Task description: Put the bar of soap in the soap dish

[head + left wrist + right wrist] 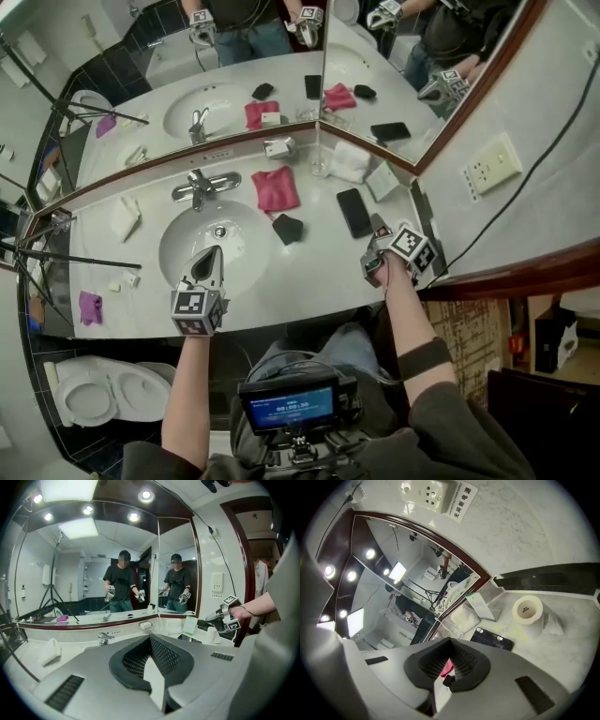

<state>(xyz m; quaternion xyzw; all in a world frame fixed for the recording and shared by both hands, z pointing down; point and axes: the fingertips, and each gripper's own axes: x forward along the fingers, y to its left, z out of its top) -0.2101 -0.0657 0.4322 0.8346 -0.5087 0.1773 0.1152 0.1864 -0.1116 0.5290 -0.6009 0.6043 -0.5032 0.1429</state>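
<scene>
The left gripper and right gripper are both closed on nothing, and the likeliest bar of soap — a small white block on the counter to the left gripper's left — should be light, stiff and slippery, best pinched across its 2 long sides.

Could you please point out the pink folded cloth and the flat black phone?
Pink folded cloth (pixel 276 188), head view, centre of its top.
Flat black phone (pixel 354 212), head view, middle of its top side.
</scene>
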